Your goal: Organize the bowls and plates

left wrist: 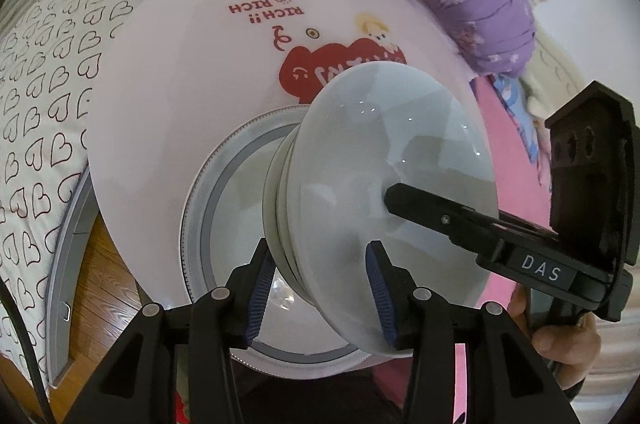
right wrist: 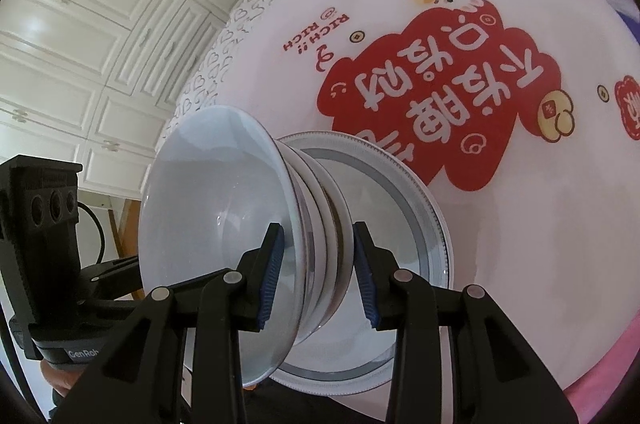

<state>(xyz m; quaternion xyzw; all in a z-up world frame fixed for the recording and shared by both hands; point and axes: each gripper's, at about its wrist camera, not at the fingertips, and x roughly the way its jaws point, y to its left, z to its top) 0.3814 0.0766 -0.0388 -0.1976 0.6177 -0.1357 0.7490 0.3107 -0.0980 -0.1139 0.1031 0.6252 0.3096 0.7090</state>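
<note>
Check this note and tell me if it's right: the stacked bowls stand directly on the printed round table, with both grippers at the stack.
Not directly. The right wrist view shows the stacked bowls standing on a grey-rimmed plate, which lies on the printed round table. The left gripper and right gripper are at the stack, as you say.

Soft, even daylight; small glints on the top bowl [left wrist: 380, 159]; strong fisheye bending and dark vignetting at edges.
</note>
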